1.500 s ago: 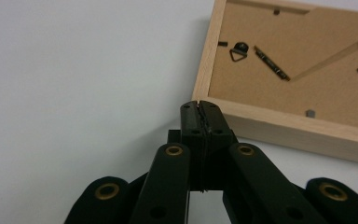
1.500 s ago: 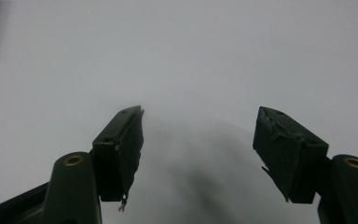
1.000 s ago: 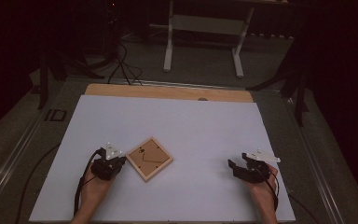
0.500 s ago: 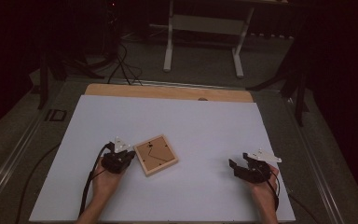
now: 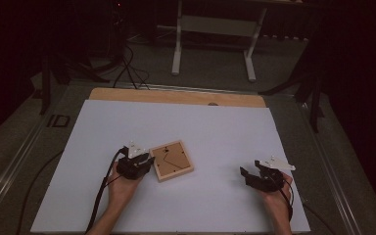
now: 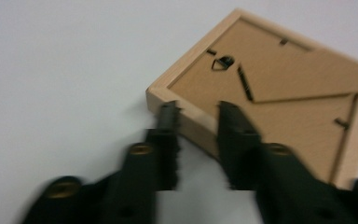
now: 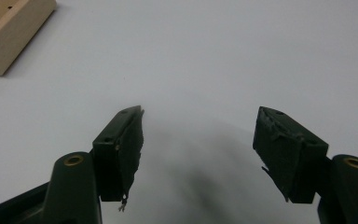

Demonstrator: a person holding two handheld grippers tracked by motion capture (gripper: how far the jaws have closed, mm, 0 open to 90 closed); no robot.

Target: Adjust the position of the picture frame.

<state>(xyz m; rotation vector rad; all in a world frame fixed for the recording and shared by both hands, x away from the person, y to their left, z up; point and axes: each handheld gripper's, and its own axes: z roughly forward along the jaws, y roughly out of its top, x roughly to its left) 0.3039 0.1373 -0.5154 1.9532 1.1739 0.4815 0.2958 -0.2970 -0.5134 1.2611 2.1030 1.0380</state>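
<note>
The wooden picture frame (image 5: 172, 160) lies back-up on the white tabletop (image 5: 225, 127), just left of the centre of the high view. The left tool (image 5: 147, 161) sits at the frame's left edge; its jaws have just been opening and now straddle the frame's rim near one corner without clamping it. The right tool (image 5: 247, 175), lower right, rests with jaws wide and nothing between them.
</note>
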